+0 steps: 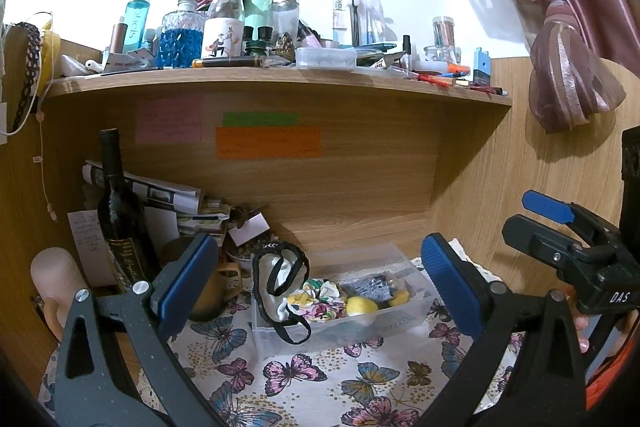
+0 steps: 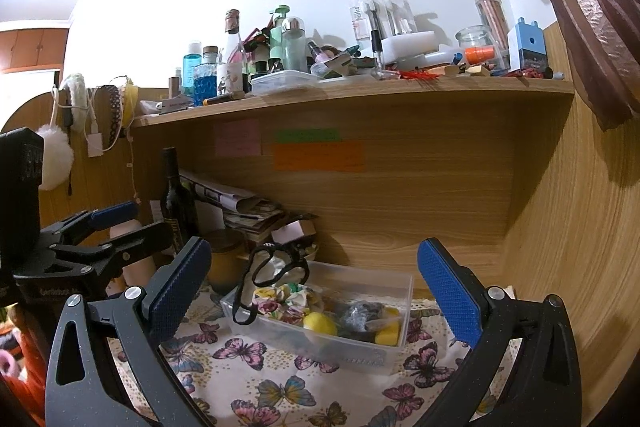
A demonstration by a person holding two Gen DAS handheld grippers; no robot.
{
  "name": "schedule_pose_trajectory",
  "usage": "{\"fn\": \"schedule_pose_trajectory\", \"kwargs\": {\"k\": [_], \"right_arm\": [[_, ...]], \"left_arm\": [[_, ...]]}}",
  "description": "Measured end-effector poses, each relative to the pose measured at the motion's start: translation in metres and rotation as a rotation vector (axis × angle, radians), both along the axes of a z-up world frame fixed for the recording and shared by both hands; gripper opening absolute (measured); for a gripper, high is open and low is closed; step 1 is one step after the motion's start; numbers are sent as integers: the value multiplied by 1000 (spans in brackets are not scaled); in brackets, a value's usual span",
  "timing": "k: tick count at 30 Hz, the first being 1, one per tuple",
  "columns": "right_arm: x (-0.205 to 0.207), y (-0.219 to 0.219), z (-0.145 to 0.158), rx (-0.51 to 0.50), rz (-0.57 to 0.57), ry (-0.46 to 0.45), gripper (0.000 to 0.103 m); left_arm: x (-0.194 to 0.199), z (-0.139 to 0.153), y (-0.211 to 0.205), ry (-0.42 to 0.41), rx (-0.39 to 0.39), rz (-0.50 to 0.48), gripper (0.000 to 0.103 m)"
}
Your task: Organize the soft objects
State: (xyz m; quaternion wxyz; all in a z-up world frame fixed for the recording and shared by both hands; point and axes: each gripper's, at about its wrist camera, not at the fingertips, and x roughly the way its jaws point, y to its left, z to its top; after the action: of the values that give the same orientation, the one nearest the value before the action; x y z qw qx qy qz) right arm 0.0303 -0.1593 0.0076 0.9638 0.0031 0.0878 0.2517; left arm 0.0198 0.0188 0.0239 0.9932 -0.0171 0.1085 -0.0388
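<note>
Left wrist view: both grippers, left gripper and right gripper, spread empty; black headband overhangs clear bin, likely to snag and spill.

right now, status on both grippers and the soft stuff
Left gripper open, empty. Right gripper open, empty. Soft items in clear bin; black headband draped over its rim. Nothing blocking the bin.
</note>
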Motion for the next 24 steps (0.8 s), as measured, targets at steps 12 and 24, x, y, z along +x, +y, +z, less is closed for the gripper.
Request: {"fn": "schedule_pose_trajectory", "kwargs": {"k": [12,24], "right_arm": [[-1,1,0,5,-5,3,103],[-1,1,-1,7,-7,4,103]], "left_arm": [[0,-1,-1,-2,4,-1,103],[2,-1,3,5,-10,-25,103]]}}
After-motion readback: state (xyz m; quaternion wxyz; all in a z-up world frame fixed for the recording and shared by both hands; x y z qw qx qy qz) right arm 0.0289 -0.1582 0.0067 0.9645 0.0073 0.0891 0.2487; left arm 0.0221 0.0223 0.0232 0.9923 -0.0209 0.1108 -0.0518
